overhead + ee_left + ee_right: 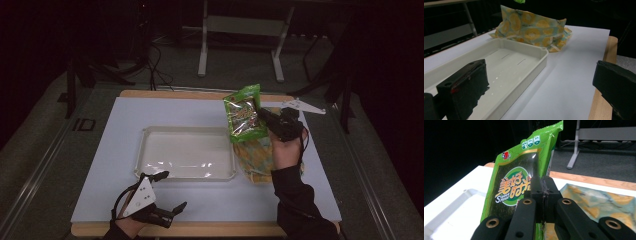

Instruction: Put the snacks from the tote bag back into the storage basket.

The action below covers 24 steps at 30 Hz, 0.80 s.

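Green foil snack packet (243, 113) is pinched by its edge in the right gripper (265, 117), lifted above the yellow-patterned flat pouch (256, 155). White plastic tray (148, 159) has nothing in it; placement likely left. Left gripper (170, 191) spread, idle.
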Available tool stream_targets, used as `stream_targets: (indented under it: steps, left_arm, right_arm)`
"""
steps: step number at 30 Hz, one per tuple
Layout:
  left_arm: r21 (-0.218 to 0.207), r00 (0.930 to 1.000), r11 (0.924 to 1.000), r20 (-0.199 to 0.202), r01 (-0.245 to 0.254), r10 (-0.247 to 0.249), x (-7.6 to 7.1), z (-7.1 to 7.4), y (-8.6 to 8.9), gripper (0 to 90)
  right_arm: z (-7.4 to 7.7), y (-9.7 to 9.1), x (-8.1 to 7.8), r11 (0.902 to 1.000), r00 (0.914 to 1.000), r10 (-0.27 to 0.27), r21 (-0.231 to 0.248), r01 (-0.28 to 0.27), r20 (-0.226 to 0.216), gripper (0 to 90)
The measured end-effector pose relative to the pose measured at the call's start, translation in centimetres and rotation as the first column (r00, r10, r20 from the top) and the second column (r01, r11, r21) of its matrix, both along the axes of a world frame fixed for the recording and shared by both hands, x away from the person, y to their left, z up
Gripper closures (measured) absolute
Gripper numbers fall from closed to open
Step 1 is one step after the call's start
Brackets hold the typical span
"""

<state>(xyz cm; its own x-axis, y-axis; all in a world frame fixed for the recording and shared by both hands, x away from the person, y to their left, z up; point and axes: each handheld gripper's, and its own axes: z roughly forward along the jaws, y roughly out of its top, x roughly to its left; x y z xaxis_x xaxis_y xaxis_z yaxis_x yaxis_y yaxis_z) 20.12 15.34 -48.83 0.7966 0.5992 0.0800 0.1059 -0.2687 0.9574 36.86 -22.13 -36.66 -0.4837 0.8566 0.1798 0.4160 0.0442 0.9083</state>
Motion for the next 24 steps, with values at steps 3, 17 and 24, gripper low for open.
stream_targets:
  steps: [3,17,24]
  left_arm:
    - [0.000,1.0000,1.0000,0.000,0.001,-0.001,0.0,0.0,0.0,0.4]
    - [0.000,1.0000,1.0000,0.002,0.004,-0.004,0.0,0.0,0.0,0.4]
    - [0.001,1.0000,1.0000,0.002,0.006,-0.006,0.0,0.0,0.0,0.4]
  right_arm:
    - [-0.2,0.6,0.0,0.9999,0.9999,0.009,0.011,-0.009,-0.006,89.2]
    - [-1.1,2.9,-0.3,0.9985,0.9994,0.032,0.045,-0.031,-0.012,89.2]
    - [-2.0,4.1,-0.5,0.9963,0.9983,0.056,0.066,-0.055,-0.018,89.2]
